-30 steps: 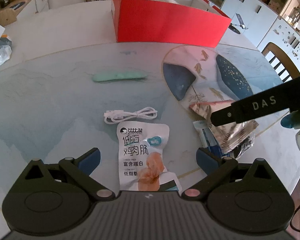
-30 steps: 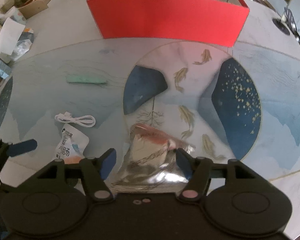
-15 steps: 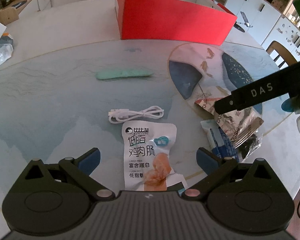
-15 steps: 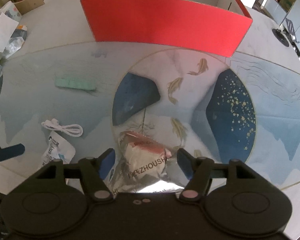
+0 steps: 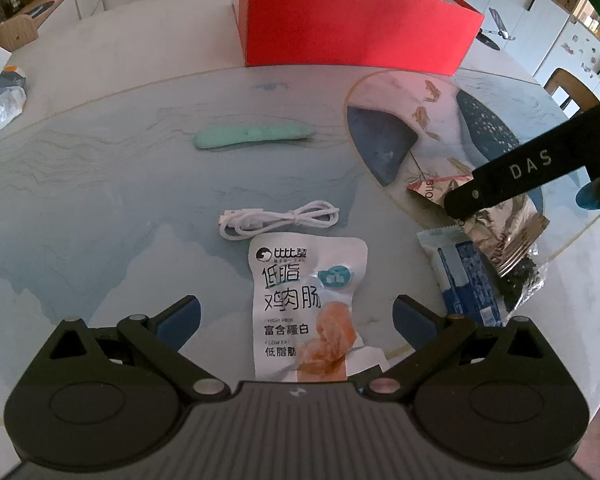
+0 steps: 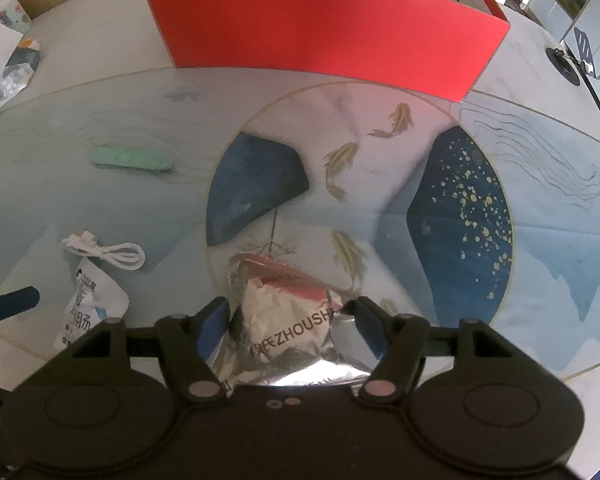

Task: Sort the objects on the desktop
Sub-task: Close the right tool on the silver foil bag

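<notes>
Two jaws of my right gripper [image 6: 290, 316] stand spread, straddling the foil snack pouch [image 6: 288, 320] at bottom centre; its crumpled body runs up-frame toward the red box [image 6: 324, 32], nearer this hand.

The crinkled silver foil snack bag's [image 6: 288, 332] near end is hidden under the right gripper's [image 6: 290, 314] black body.

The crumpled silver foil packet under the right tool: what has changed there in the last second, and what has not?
The right tool has closed in on the crumpled silver foil packet, which now sits larger between its open fingers, not gripped. The left tool hangs open above the white snack pouch. White cable, mint green strip and red cardboard box stayed put.
</notes>
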The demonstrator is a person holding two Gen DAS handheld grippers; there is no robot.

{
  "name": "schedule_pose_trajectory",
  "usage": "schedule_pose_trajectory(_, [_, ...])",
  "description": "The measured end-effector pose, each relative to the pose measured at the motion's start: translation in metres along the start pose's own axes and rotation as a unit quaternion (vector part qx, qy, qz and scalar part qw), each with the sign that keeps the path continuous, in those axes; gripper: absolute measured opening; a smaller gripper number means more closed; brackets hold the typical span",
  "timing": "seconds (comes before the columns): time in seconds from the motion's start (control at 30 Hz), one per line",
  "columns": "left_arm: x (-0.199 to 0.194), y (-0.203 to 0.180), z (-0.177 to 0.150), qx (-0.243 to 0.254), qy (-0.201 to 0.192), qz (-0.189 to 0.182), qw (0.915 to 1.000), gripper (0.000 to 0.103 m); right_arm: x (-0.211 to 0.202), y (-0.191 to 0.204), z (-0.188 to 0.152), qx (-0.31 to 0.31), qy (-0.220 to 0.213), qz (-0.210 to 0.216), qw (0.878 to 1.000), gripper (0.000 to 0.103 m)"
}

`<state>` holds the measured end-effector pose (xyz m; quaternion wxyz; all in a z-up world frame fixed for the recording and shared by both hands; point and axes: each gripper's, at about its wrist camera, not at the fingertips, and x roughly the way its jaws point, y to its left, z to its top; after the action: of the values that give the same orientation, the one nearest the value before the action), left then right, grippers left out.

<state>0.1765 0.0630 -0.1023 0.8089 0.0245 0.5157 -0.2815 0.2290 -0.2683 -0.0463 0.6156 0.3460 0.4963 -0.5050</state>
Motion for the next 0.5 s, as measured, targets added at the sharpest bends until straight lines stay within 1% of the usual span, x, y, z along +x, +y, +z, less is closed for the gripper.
schedule_pose_trajectory(0.23, [0.006,0.001,0.000,-0.009,0.009,-0.003,0.9999,0.103,0.011,-0.004,-0.003,-0.006,0.008,-0.001,1.000,0.071])
schedule_pose_trajectory(0.33, [0.009,0.002,0.000,-0.015,0.014,-0.003,0.9998,0.102,0.014,-0.007,-0.004,-0.007,0.002,0.001,1.000,0.071])
schedule_pose_trajectory(0.5, [0.012,0.000,0.001,-0.015,0.009,-0.001,0.9998,0.102,0.014,-0.008,-0.001,-0.007,-0.002,0.008,1.000,0.071])
